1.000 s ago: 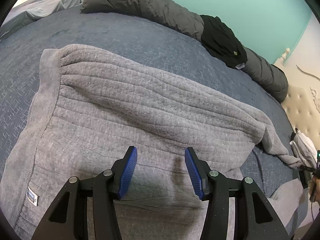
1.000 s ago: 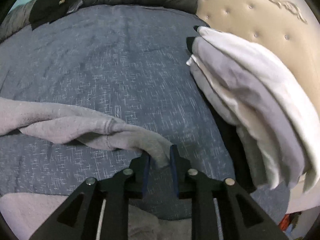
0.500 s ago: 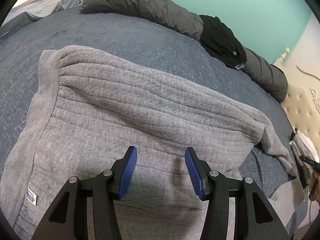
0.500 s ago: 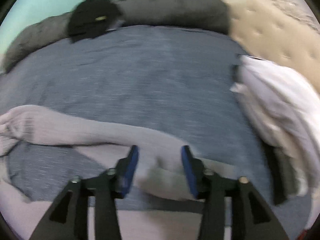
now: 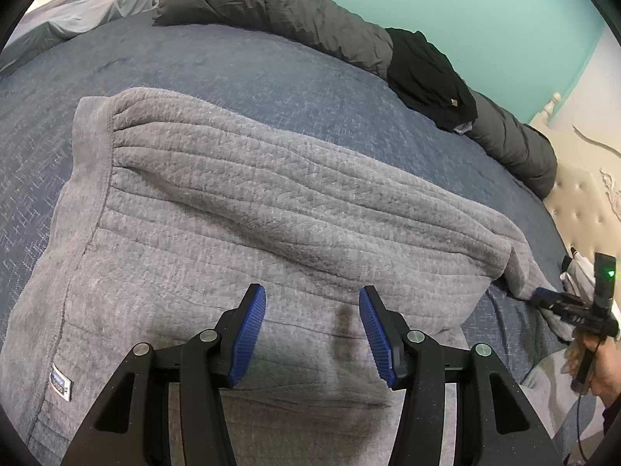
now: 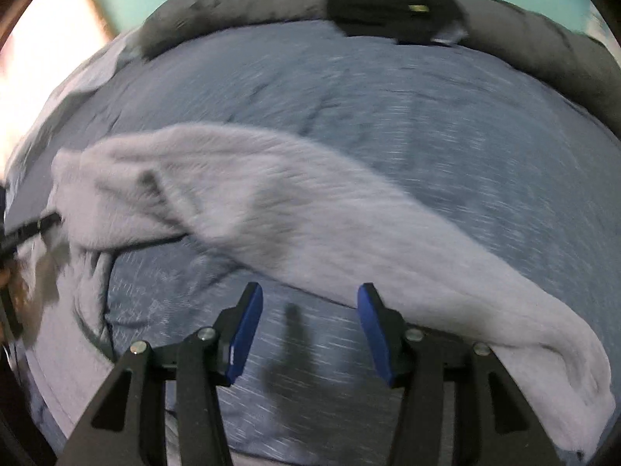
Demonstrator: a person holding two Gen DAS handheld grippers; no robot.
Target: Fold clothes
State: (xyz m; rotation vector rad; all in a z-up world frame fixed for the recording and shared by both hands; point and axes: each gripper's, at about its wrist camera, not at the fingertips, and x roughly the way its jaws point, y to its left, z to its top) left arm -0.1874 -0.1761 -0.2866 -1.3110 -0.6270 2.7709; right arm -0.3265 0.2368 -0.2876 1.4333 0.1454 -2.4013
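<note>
I see the grey sweater spread across the blue bedspread, its ribbed body bunched in long folds and a small label showing near its lower left edge. My left tool hangs over the sweater's body with its 2 blue pads standing about half apart, and nothing is between them; only the knit below shows in the gap.

In the right wrist view, which is blurred, the sweater's sleeve lies stretched out across the bedspread, running from the body at the left down to the cuff at the lower right. My right tool is above the bedspread just beside that sleeve. Its jaws have just been opening, they now stand about half apart, and no cloth is between them; the sleeve passes behind the right finger, and I cannot tell whether they touch.

From the left wrist view I can make out the right tool at the far right edge, held in a hand.

Along the far side of the bed lies a rolled dark grey duvet with a black garment draped over it. A cream tufted headboard stands at the right.
</note>
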